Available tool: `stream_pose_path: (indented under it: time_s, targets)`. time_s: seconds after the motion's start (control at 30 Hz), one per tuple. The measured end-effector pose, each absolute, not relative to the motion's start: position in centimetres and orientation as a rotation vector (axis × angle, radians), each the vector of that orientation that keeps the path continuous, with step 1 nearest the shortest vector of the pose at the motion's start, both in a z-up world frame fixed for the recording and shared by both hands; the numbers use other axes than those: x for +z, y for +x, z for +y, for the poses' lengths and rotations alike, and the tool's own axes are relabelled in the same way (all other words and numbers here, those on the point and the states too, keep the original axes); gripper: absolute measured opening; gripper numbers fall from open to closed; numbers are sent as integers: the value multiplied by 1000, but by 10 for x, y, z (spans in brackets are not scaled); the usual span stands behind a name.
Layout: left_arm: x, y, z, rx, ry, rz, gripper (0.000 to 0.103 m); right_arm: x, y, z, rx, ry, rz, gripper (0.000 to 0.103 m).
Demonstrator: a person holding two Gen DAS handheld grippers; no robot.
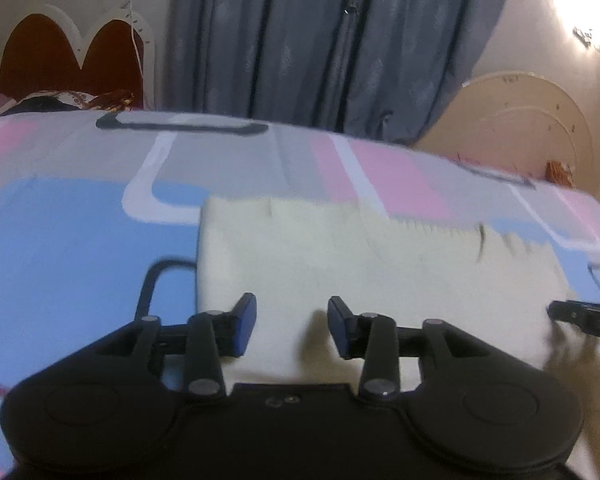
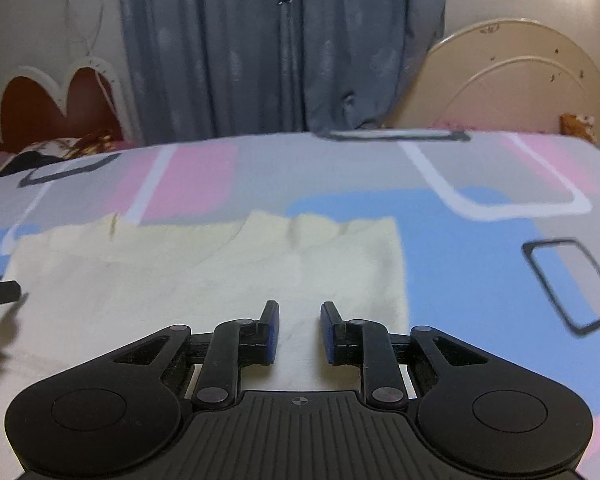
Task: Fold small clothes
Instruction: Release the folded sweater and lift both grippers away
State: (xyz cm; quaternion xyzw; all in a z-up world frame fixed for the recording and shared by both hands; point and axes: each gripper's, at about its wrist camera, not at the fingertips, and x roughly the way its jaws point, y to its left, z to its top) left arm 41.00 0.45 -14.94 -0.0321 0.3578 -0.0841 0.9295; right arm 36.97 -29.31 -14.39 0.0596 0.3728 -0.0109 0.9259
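Here the cream garment [image 1: 340,276] lies flat on the bed [image 1: 80,240], filling the middle of both frames, with its ragged far edge toward the upper part of the picture and a straight side edge at the left of the left wrist view and at the right of the right wrist view. The left tongs [image 1: 292,326] hover over its near left portion with the jaws parted a modest way and nothing between the blue pads; the right tongs [image 2: 300,330] hang over the near right portion, jaws narrower but also apart, gripping nothing. Each pair shows as a dark tip at the edge of the other's frame. To fold well, I would judge, each pair should come down on the near hem close to its own corner, pinch only the layer meant to travel, and carry both corners over together and level so the crease runs straight. The cloth looks thin and limp, so a shallow bite may slip. The bedsheet is a print of blue, pink and grey blocks. Behind hang grey curtains [image 2: 284,48]; a scalloped dark red headboard [image 2: 48,108] sits at the upper left, a cream arched board [image 2: 520,84] at the upper right.
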Motion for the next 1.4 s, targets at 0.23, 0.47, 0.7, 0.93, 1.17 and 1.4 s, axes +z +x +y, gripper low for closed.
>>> stream_pose_path:
  time_s: [0.23,0.47,0.7,0.93,1.17,1.4]
  targets:
    - [-139,396,0,-166,-56,730,45,-136,355,-298,-48,143,751,25]
    - [-140,377,-12,-162,0,771,57,-132,337,-299,-54,149,782,33]
    - [-141,328,-30,-249,-9,806,57,-118,290,-274,73,175,804,33]
    - [-157,292,-45,-261,27,833,58,-130,256,-233,202,116,835,33]
    - [-158,261,-12,-164,73,820,57,-146,233,-268,138,60,851,33]
    - [-143,237,-12,-128,-2,830,57,-138,204,-288,150,68,852,33]
